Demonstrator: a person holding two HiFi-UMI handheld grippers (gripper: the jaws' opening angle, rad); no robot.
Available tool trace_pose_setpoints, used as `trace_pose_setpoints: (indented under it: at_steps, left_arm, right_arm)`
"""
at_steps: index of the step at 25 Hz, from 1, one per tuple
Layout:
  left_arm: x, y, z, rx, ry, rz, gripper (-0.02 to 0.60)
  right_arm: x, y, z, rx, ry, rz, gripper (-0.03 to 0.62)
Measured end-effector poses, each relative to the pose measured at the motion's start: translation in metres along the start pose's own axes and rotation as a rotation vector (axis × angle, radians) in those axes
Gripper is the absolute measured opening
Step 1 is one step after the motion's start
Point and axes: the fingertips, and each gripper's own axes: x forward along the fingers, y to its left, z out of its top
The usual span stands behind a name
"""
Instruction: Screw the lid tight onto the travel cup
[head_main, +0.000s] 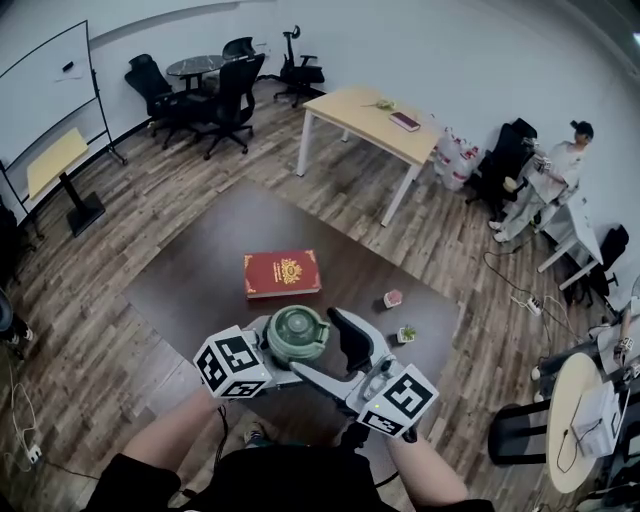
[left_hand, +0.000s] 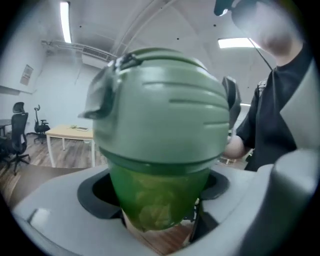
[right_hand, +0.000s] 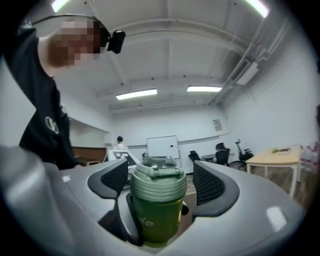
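The green travel cup (head_main: 297, 333) with its ribbed green lid (right_hand: 157, 181) on top hangs above the near edge of the dark table (head_main: 200, 270). My left gripper (head_main: 285, 350) is shut on the cup's translucent green body (left_hand: 159, 197), which fills the left gripper view, its lid (left_hand: 160, 105) towering above the jaws. My right gripper (head_main: 314, 343) comes in from the right at lid height. In the right gripper view its black pads (right_hand: 212, 184) stand on both sides of the lid, and a gap shows on each side.
A red book (head_main: 282, 273) lies on the dark table beyond the cup. Two small items (head_main: 393, 298) (head_main: 406, 333) sit near its right edge. Farther off are a wooden table (head_main: 375, 120), office chairs (head_main: 225, 95) and a person (head_main: 555, 170).
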Motion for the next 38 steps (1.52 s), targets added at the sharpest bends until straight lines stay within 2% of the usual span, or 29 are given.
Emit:
trace_pose_setpoints:
  at_steps: [2, 4, 6, 8, 11, 13, 15, 18, 20, 21, 22, 23, 24, 27, 29, 31, 35, 38]
  left_arm:
    - [-0.001, -0.012, -0.002, 0.02, 0.02, -0.059, 0.41]
    - [0.0, -0.013, -0.004, 0.035, 0.041, -0.049, 0.41]
    - [-0.001, -0.003, -0.006, 0.024, 0.046, 0.015, 0.408]
    - [-0.003, 0.008, -0.009, 0.011, 0.044, 0.078, 0.408]
    - [-0.005, 0.011, -0.016, 0.004, 0.047, 0.117, 0.408]
    - [-0.005, 0.011, -0.018, 0.003, 0.043, 0.123, 0.408]
    - [-0.006, 0.012, -0.017, 0.004, 0.022, 0.135, 0.411]
    - [-0.014, 0.024, -0.012, 0.038, -0.048, 0.217, 0.414]
    - [-0.031, 0.038, -0.009, 0.063, -0.121, 0.322, 0.414]
    - [-0.042, 0.046, -0.009, 0.067, -0.158, 0.376, 0.416]
    - [-0.053, 0.053, -0.01, 0.066, -0.189, 0.429, 0.416]
    - [-0.064, 0.06, -0.012, 0.066, -0.211, 0.479, 0.416]
    - [-0.075, 0.066, -0.016, 0.07, -0.224, 0.53, 0.416]
    - [-0.106, 0.078, -0.031, 0.103, -0.256, 0.682, 0.416]
    - [-0.129, 0.082, -0.043, 0.106, -0.29, 0.766, 0.416]
    - [-0.145, 0.087, -0.06, 0.069, -0.294, 0.811, 0.417]
    - [-0.162, 0.096, -0.084, 0.013, -0.267, 0.858, 0.417]
    - [-0.163, 0.098, -0.083, 0.024, -0.265, 0.873, 0.417]
  right_arm:
    - [-0.002, 0.006, -0.004, -0.077, 0.054, 0.158, 0.408]
    - [-0.001, 0.009, -0.007, -0.112, 0.102, 0.23, 0.397]
    - [0.004, 0.007, -0.008, -0.095, 0.116, 0.171, 0.371]
    - [0.01, 0.005, -0.011, -0.063, 0.105, 0.054, 0.365]
    - [0.013, 0.005, -0.017, 0.009, 0.095, -0.087, 0.362]
    - [0.015, 0.006, -0.019, 0.029, 0.094, -0.113, 0.364]
    - [0.016, 0.008, -0.019, 0.022, 0.092, -0.093, 0.367]
    - [0.004, 0.006, -0.016, 0.051, 0.066, -0.078, 0.367]
    - [-0.02, -0.013, -0.016, 0.059, 0.029, -0.167, 0.363]
    - [-0.036, -0.026, -0.017, 0.051, 0.019, -0.241, 0.335]
    - [-0.054, -0.041, -0.021, 0.035, 0.018, -0.328, 0.219]
    - [-0.071, -0.056, -0.027, 0.011, 0.025, -0.419, 0.036]
    - [-0.087, -0.07, -0.034, -0.018, 0.039, -0.51, 0.008]
    - [-0.135, -0.103, -0.06, -0.095, 0.079, -0.746, 0.008]
    - [-0.166, -0.118, -0.077, -0.093, 0.089, -0.86, 0.008]
    - [-0.194, -0.128, -0.094, -0.067, 0.1, -0.953, 0.008]
    - [-0.237, -0.142, -0.118, -0.033, 0.128, -1.073, 0.008]
    - [-0.242, -0.142, -0.121, -0.058, 0.137, -1.078, 0.006]
